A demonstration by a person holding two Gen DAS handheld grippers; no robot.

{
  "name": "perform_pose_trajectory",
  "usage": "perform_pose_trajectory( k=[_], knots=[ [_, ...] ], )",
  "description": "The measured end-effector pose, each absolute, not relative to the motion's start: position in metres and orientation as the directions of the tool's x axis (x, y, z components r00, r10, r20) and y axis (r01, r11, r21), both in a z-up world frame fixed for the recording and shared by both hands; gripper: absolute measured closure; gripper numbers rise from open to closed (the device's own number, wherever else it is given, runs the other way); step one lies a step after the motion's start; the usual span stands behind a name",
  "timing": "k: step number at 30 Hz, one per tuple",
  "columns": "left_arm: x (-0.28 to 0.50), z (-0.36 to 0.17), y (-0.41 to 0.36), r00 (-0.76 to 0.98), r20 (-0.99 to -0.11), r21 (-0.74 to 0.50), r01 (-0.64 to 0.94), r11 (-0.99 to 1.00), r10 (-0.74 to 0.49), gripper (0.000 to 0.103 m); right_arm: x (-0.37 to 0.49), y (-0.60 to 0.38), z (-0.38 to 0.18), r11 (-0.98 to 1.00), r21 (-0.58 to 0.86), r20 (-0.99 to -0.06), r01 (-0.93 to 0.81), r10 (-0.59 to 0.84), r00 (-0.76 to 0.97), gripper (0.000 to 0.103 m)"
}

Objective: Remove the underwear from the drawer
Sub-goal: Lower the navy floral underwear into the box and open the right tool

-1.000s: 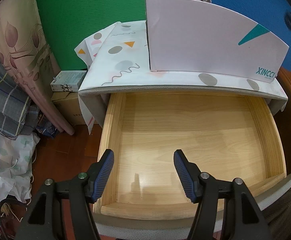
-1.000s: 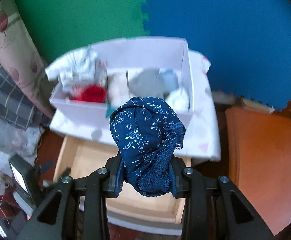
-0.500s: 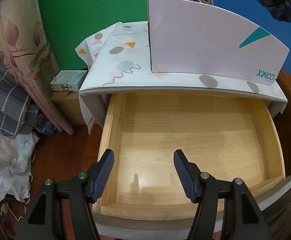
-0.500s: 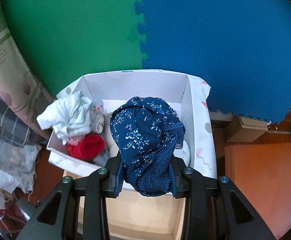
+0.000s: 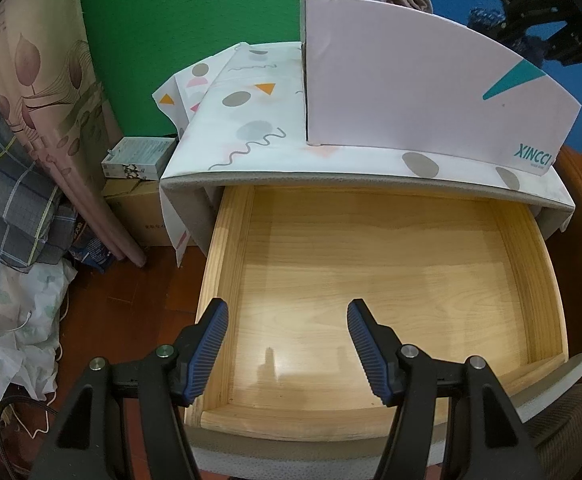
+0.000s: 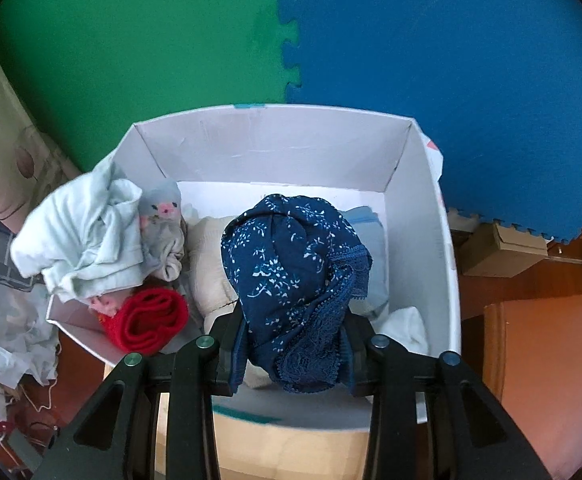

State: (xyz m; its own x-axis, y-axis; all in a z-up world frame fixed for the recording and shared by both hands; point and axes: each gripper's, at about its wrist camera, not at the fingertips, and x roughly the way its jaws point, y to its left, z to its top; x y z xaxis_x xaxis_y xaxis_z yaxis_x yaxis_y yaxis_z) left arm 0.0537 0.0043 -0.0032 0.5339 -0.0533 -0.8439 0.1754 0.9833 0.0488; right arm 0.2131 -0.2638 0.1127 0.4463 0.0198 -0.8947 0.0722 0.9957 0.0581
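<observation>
Right wrist view: navy floral underwear (image 6: pixel 291 264) with lace trim, bunched, is clamped between the right gripper (image 6: pixel 295 344) fingers above the white box (image 6: pixel 275 148) of clothes. Left gripper (image 5: pixel 287 340) fingers gape over the wooden drawer (image 5: pixel 371 264).

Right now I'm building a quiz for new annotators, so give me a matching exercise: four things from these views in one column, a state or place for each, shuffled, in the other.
Things:
1. navy floral underwear
2. wooden drawer
3. red rolled cloth
4. left gripper

States or places:
A. pulled out, bare bottom showing
B. lying inside the white box, near its front left corner
C. open, holding nothing
D. clamped in the right gripper above the box

Pairs: 1-D, 2-A, 3-B, 4-C
</observation>
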Motion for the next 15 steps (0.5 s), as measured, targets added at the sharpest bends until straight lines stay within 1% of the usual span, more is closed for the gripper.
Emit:
perform_pose_trajectory(
  k=[4, 7, 9, 11, 13, 15],
  knots=[
    [0.054, -0.003, 0.005, 0.532, -0.845, 0.043, 0.172, 0.984, -0.056, 0.039, 0.218, -0.260, 0.098, 0.996, 0.061, -0.906, 0.071, 0.025, 0.423, 0.067],
    [0.054, -0.003, 0.005, 0.532, -0.845, 0.045, 0.171, 0.984, -0.054, 0.039, 0.217, -0.256, 0.091, 0.996, 0.054, -0.907, 0.068, 0.020, 0.421, 0.063],
    [0.054, -0.003, 0.005, 0.533, -0.845, 0.046, 0.173, 0.984, -0.054, 0.039, 0.217, -0.254, 0.090, 0.997, 0.050, -0.906, 0.065, 0.018, 0.422, 0.057],
    [0.054, -0.003, 0.005, 0.533, -0.845, 0.045, 0.172, 0.984, -0.054, 0.039, 0.216, -0.253, 0.090, 0.997, 0.049, -0.905, 0.063, 0.018, 0.424, 0.040],
    [0.054, -0.003, 0.005, 0.533, -0.844, 0.043, 0.171, 0.984, -0.056, 0.039, 0.216, -0.252, 0.089, 0.997, 0.043, -0.904, 0.064, 0.012, 0.427, 0.034],
    [0.054, -0.003, 0.006, 0.534, -0.844, 0.042, 0.172, 0.984, -0.057, 0.039, 0.213, -0.248, 0.094, 0.999, 0.024, -0.899, 0.048, 0.000, 0.438, 0.033]
  ],
)
